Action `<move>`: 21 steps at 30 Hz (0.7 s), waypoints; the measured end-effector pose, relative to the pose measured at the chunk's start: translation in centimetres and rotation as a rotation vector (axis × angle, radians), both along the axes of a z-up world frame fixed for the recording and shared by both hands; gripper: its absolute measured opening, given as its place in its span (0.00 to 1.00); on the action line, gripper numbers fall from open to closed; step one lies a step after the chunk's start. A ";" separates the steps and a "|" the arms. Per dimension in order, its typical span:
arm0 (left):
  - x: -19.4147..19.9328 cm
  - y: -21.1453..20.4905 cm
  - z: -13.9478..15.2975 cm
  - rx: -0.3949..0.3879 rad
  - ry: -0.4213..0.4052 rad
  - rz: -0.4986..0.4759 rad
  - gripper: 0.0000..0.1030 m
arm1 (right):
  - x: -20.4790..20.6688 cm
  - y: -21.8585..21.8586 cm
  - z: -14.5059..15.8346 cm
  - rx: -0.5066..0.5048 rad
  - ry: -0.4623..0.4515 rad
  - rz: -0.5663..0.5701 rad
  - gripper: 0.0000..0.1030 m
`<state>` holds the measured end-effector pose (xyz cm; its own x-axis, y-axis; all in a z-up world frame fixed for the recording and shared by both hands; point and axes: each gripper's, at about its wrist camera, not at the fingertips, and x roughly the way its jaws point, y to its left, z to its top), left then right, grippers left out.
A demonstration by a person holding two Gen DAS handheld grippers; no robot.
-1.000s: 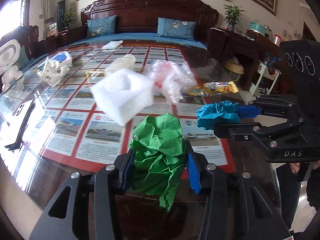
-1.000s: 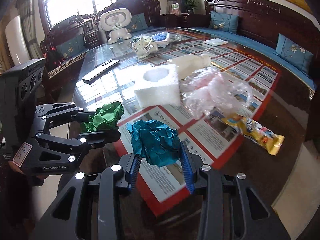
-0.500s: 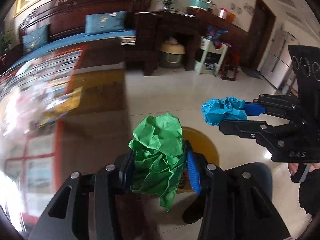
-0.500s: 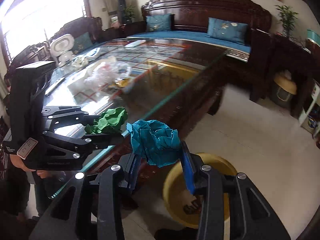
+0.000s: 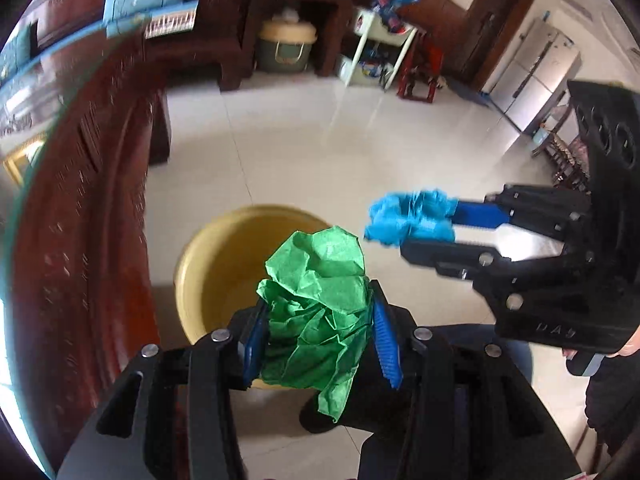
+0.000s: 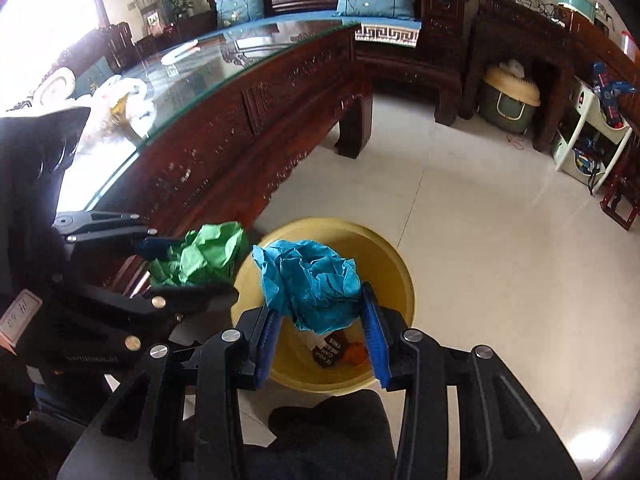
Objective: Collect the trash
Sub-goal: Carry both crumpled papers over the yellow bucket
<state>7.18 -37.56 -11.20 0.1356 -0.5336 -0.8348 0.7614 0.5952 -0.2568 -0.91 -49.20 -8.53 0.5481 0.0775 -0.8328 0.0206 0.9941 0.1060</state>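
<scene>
A crumpled green paper ball (image 5: 320,300) is pinched between the blue pads of my left gripper (image 5: 318,344), which is shut on it and points down over a yellow bin (image 5: 208,248) on the floor. My right gripper (image 6: 320,332) is shut on a crumpled blue paper ball (image 6: 308,280), hanging over the same yellow bin (image 6: 396,264). A dark wrapper and an orange scrap lie in the bin. In the left wrist view the blue paper ball (image 5: 408,216) and right gripper sit to the right; in the right wrist view the green paper ball (image 6: 208,252) is at the left.
The dark carved wooden table (image 6: 248,120) with a glass top stands just left of the bin, with white trash (image 6: 124,104) still on it. Pale tiled floor (image 6: 480,208) spreads around. A green basket (image 6: 508,100), a white shelf (image 6: 592,136) and dark cabinets line the far wall.
Both grippers swung away from the tabletop and tipped downward, carrying the green and blue paper balls until they hang over the yellow bin on the floor. Grips are unchanged.
</scene>
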 end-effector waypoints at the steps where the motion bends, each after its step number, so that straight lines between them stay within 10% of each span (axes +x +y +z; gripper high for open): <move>1: 0.4 -0.3 -0.7 0.012 0.014 0.012 0.45 | 0.5 -0.3 -0.6 0.009 0.014 0.000 0.37; 12: 3.9 -0.6 -10.8 0.145 0.170 0.119 0.45 | 3.3 -1.9 -6.6 0.010 0.154 0.029 0.37; 21: 5.4 -1.8 -13.1 0.158 0.207 0.102 0.45 | 4.9 -2.1 -9.2 0.022 0.215 0.049 0.37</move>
<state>12.59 -39.37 -24.30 -0.0002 -0.3872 -0.9220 0.6362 0.7112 -0.2989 3.97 -51.29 -17.72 0.3531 0.1194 -0.9279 -0.0034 0.9920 0.1264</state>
